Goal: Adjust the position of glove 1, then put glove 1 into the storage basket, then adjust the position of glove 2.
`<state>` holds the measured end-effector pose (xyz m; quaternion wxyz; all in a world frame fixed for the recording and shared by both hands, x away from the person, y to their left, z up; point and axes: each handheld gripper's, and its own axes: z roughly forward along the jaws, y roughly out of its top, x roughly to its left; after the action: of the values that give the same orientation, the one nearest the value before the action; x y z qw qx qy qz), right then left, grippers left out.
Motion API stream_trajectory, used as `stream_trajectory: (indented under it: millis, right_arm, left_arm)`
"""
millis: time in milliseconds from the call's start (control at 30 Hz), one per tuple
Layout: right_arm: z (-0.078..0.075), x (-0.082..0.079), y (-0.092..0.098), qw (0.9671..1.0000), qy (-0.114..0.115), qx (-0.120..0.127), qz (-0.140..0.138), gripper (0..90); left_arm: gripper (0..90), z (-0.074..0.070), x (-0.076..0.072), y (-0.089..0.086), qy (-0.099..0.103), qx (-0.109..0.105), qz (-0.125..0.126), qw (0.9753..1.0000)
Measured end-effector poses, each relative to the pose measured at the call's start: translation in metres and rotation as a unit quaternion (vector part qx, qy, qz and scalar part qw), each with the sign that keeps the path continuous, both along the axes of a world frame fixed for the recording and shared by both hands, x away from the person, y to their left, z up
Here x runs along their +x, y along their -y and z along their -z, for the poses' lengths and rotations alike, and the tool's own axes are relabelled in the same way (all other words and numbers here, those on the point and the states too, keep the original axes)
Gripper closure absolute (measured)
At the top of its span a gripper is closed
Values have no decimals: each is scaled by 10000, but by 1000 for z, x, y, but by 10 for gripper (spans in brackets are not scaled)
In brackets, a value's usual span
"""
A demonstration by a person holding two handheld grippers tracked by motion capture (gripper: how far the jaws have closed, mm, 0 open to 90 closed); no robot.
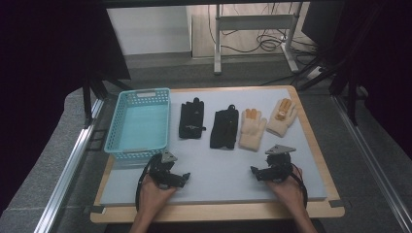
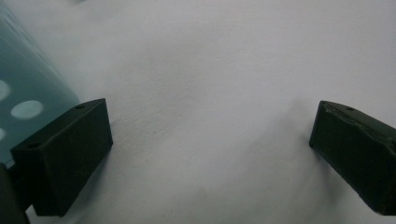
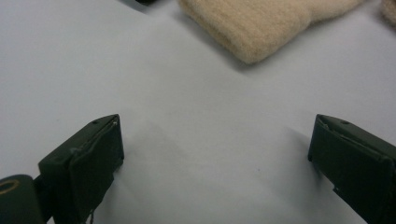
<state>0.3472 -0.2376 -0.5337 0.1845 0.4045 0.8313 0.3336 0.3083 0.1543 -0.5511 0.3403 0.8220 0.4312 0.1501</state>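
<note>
Both grippers rested wide open on the grey mat, holding nothing.

In the right gripper view the cream glove [image 3: 261, 25] was cut off at the top, only its cuff visible. From above it lay [image 1: 252, 128] just beyond the right gripper [image 1: 260, 173], long axis away from the person, fingers pointing far. Another cream glove [image 1: 282, 116] and two black gloves [image 1: 224, 127] lay in the same row. The blue basket [image 1: 127, 153] stood beside the left gripper [image 1: 177, 177], nothing between.

Fuzzy knit cream glove [image 3: 261, 23], matt grey mat [image 1: 223, 170], perforated glossy plastic basket [image 1: 116, 133], wooden table edge [image 1: 311, 141].
</note>
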Motion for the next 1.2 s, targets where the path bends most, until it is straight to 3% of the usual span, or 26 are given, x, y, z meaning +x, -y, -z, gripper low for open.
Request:
stream_trajectory:
  millis: [1200]
  right_arm:
    - [0, -1, 0, 10000, 33, -17, 4, 40]
  left_arm:
    - [0, 0, 0, 0, 13, 7, 13, 10000]
